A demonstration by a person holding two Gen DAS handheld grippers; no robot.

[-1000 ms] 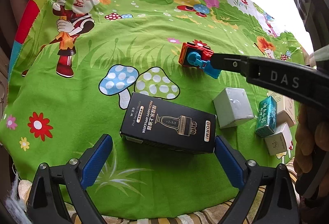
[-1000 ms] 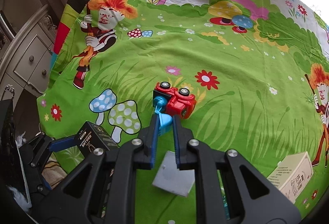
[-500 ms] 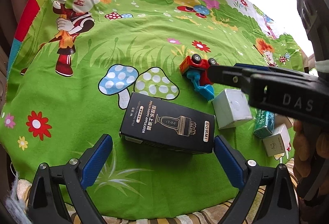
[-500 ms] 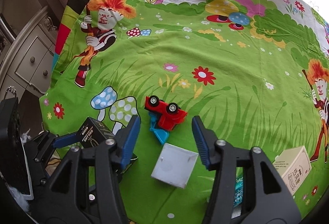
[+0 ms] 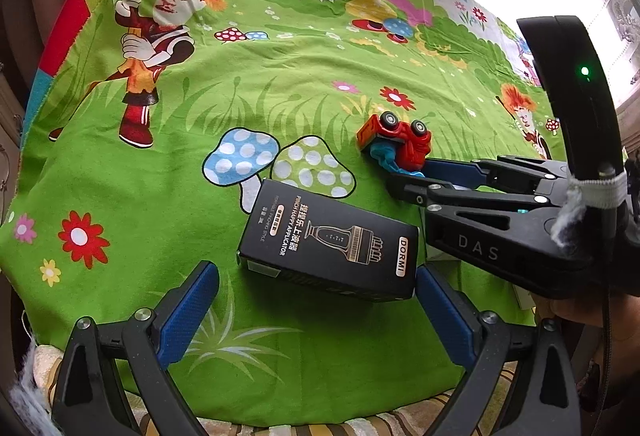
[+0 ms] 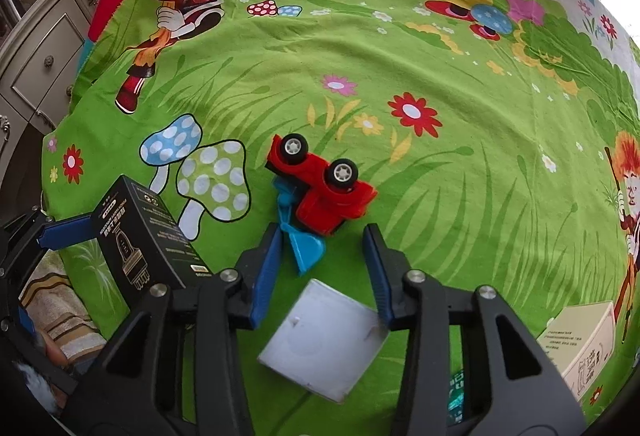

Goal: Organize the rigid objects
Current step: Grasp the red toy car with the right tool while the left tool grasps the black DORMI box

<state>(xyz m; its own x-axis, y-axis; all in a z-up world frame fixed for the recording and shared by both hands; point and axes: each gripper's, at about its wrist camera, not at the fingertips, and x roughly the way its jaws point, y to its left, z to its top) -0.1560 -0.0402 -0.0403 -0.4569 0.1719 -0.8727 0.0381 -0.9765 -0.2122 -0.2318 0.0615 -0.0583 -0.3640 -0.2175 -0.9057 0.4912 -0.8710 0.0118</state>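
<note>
A red toy truck with a blue scoop [image 6: 320, 192] lies overturned, wheels up, on the green cartoon cloth; it also shows in the left wrist view [image 5: 396, 144]. My right gripper [image 6: 324, 268] is open, its blue pads either side of the scoop, not holding it. A grey-white square box [image 6: 324, 336] lies under the right gripper. A black DORMI box [image 5: 332, 240] lies flat just ahead of my open left gripper [image 5: 316, 312]; it also shows in the right wrist view [image 6: 140, 236].
A cream box [image 6: 580, 340] lies at the right edge and a teal packet [image 6: 456, 392] shows under the right gripper. A drawer cabinet [image 6: 36, 60] stands left of the table. The cloth's near edge drops to striped fabric [image 5: 360, 428].
My right gripper, shut on the truck's blue scoop a second ago, has opened and let the truck go. The truck now lies nearer the grey box. The left gripper has hardly moved.
</note>
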